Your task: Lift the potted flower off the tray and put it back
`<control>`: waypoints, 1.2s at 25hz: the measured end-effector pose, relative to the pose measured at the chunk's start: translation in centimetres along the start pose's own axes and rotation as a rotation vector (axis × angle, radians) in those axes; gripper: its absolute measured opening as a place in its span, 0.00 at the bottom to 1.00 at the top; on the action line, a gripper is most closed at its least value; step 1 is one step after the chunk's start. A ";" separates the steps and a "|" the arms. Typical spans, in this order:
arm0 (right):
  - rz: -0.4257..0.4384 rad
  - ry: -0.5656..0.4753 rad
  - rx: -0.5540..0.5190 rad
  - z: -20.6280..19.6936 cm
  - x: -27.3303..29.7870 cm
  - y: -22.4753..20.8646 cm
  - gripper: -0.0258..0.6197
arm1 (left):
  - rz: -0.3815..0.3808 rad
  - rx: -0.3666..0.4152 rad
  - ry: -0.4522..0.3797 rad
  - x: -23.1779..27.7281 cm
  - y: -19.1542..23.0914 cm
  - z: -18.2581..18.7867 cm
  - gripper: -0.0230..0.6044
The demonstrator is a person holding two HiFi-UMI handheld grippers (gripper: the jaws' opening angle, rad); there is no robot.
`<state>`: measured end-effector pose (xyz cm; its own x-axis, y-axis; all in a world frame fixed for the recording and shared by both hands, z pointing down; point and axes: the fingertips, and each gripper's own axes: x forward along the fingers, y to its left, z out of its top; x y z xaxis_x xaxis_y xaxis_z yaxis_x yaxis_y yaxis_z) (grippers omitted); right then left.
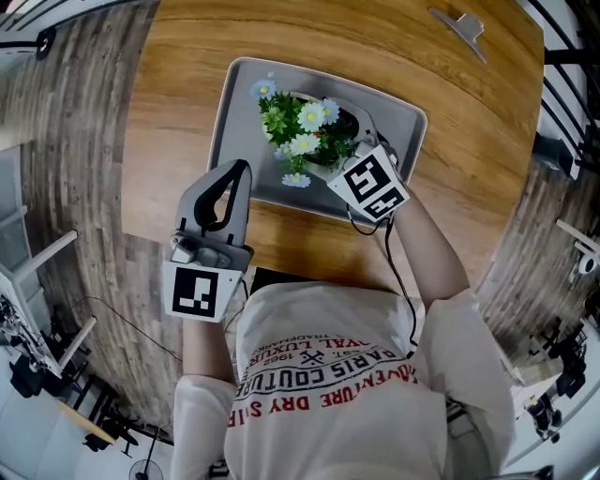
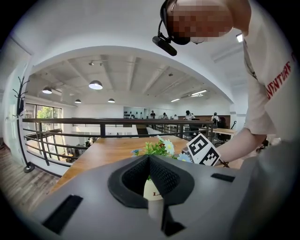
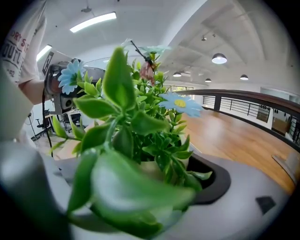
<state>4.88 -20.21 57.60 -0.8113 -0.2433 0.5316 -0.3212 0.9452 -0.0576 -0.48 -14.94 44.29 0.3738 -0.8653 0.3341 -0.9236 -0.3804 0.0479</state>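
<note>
The right gripper pinches the potted flower between its jaws; left gripper closed.

Wooden surface, light grain, rounded corners. Grey metal clip near its far right edge. Plank floor around it. Black railing beyond. Round ceiling lamps lit. Coat stand at left.
</note>
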 end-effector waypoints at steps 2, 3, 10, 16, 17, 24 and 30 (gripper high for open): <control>-0.003 0.001 -0.002 0.0 0.0 -0.1 0.77 | 0.006 -0.002 0.000 -0.2 0.0 -0.1 0.06; -0.005 -0.001 -0.002 0.0 -0.1 -0.1 0.77 | 0.008 -0.004 0.001 -0.2 0.0 -0.2 0.06; -0.058 -0.054 0.018 1.9 -0.5 -0.5 0.77 | -0.005 0.002 -0.005 -0.4 1.5 0.2 0.06; -0.133 -0.118 0.049 5.6 -3.5 -0.9 0.77 | -0.035 0.012 -0.024 -0.6 1.9 2.5 0.06; -0.156 -0.130 0.054 6.2 -4.2 -1.3 0.77 | -0.047 0.021 -0.033 -0.5 1.9 3.1 0.06; -0.344 -0.191 0.081 11.2 -9.2 -2.2 0.77 | -0.143 0.098 -0.101 -1.0 2.4 6.8 0.06; -0.464 -0.258 0.104 14.0 -13.5 -0.9 0.77 | -0.205 0.215 -0.155 -2.6 3.2 8.8 0.06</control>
<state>9.32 -20.82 38.62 -0.6624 -0.6877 0.2972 -0.7101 0.7028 0.0436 -3.66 -16.78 35.30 0.5740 -0.7964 0.1905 -0.7945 -0.5979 -0.1058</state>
